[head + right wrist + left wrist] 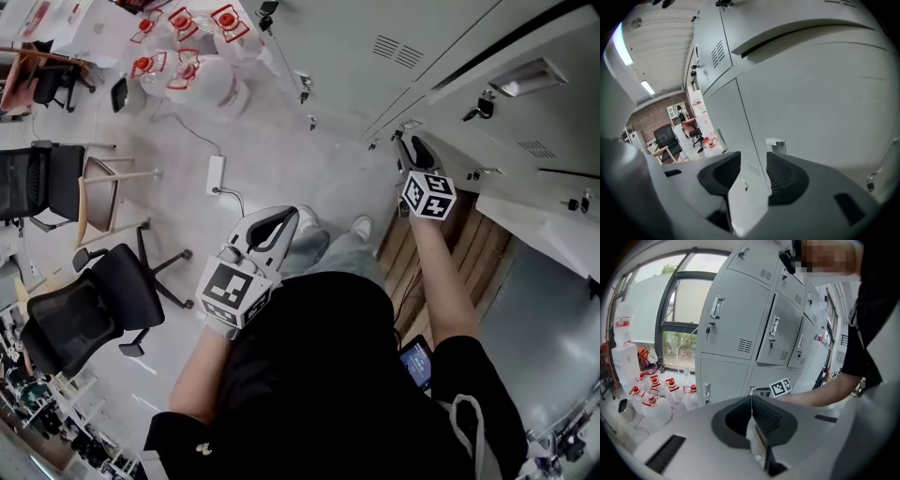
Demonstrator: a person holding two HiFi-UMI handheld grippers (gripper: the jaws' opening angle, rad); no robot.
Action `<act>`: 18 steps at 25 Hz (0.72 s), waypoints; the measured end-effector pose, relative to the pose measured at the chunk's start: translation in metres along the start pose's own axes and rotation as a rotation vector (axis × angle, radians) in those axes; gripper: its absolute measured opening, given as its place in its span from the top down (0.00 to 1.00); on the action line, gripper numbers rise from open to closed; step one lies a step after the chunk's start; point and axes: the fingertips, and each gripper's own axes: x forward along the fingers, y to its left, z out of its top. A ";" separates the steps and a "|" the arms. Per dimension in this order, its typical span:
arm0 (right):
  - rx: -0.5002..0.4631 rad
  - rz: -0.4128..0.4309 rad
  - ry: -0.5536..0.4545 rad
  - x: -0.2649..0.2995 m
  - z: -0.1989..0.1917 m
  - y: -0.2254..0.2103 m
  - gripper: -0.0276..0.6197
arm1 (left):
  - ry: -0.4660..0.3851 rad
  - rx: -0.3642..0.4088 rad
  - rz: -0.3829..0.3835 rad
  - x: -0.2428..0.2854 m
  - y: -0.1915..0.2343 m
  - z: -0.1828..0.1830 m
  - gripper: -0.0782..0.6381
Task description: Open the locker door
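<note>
Fingers (787, 176) on the right gripper (753, 160) are apart with nothing between them. The grey locker door (811, 103) is dead ahead, its metal handle (776, 145) just past the fingertips. The left gripper (751, 401) has its fingers pressed together, empty. White jugs (651, 399) with red labels sit on the grey floor (281, 159) well beyond them, print too small to read. A black office chair (94, 309) is off to their left.
</note>
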 end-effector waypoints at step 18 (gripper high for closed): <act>0.044 -0.194 0.000 0.066 -0.011 -0.035 0.64 | 0.050 -0.029 0.019 -0.030 0.041 -0.034 0.86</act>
